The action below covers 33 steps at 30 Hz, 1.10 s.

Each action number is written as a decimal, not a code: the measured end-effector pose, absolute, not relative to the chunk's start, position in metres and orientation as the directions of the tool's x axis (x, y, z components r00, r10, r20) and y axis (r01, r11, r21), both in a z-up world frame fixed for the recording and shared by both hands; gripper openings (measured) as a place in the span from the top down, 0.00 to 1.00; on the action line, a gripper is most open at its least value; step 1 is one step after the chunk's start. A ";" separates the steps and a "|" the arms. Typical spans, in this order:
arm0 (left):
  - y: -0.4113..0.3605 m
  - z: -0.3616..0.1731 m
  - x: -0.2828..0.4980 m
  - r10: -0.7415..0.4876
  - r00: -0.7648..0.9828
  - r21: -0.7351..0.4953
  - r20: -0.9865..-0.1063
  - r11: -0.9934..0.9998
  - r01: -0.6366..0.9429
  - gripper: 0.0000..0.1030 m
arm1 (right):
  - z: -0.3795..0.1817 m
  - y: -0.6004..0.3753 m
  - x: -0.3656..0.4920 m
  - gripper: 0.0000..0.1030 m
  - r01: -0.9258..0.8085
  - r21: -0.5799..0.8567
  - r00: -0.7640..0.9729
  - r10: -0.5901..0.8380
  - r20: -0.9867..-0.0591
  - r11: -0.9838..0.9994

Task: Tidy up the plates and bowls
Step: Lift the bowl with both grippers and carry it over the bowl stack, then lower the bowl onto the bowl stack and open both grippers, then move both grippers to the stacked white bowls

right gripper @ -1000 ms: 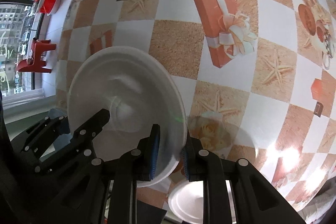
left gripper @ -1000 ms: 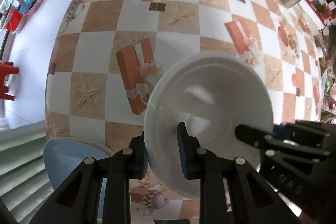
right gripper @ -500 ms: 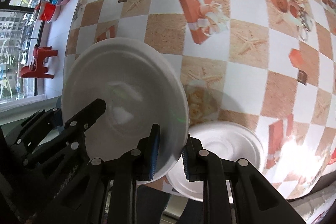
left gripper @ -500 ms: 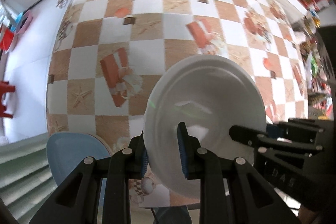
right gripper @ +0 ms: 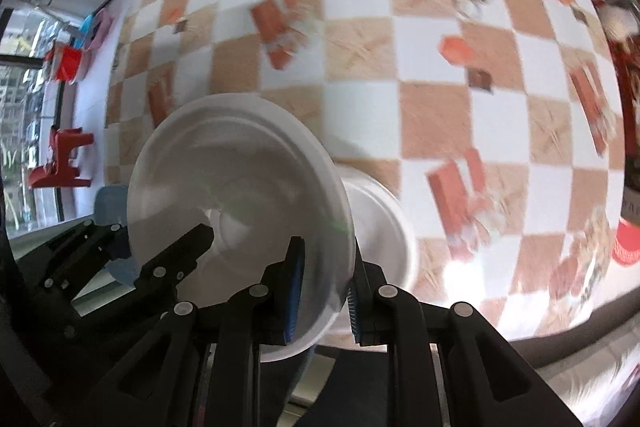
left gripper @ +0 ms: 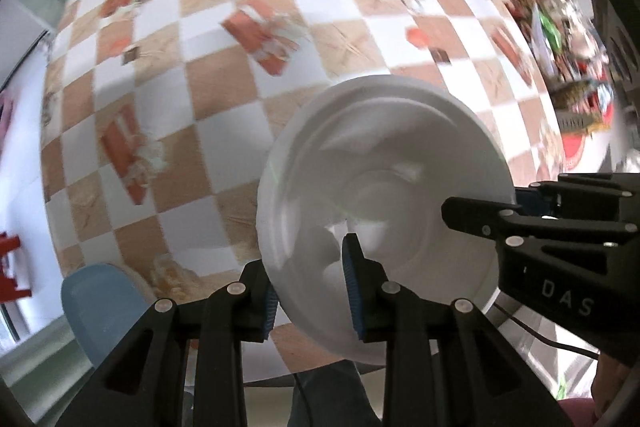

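Observation:
Both grippers hold one white plate point(left gripper: 384, 195) in the air above the checkered table point(left gripper: 224, 75). My left gripper point(left gripper: 310, 291) is shut on its near-left rim. My right gripper point(right gripper: 322, 287) is shut on the plate's right rim point(right gripper: 240, 187); its fingers show at the right in the left wrist view point(left gripper: 472, 211). A second white plate point(right gripper: 380, 219) lies on the table just behind and right of the held one. A blue plate point(left gripper: 100, 303) lies at the table's near-left edge.
The table's near edge runs just below the held plate. Bottles and clutter point(left gripper: 560, 27) stand along the far and right sides. A red stool point(right gripper: 64, 159) stands on the floor to the left.
Both grippers have lifted the white plate higher and drawn it back toward the near edge. More of the table shows, and the second white plate now sits right behind the held one.

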<state>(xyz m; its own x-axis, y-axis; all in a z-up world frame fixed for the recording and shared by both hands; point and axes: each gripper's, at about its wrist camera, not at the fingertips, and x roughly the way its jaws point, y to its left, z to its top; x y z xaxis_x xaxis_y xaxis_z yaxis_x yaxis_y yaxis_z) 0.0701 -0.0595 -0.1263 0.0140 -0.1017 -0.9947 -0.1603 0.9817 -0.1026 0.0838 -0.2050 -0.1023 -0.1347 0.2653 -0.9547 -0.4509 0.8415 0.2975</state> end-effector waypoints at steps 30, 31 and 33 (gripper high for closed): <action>-0.049 -0.107 0.072 -0.127 -0.069 -0.118 -0.990 0.987 -0.110 0.23 | -0.132 -0.279 0.069 0.00 -0.279 0.295 -0.199 0.246 -0.949 0.914; -0.049 -0.104 0.074 -0.124 -0.065 -0.116 -0.990 0.987 -0.108 0.23 | -0.135 -0.282 0.068 0.00 -0.259 0.295 -0.207 0.246 -0.947 0.920; -0.049 -0.101 0.076 -0.117 -0.060 -0.110 -0.991 0.989 -0.100 0.23 | -0.136 -0.286 0.068 0.00 -0.231 0.304 -0.217 0.256 -0.942 0.924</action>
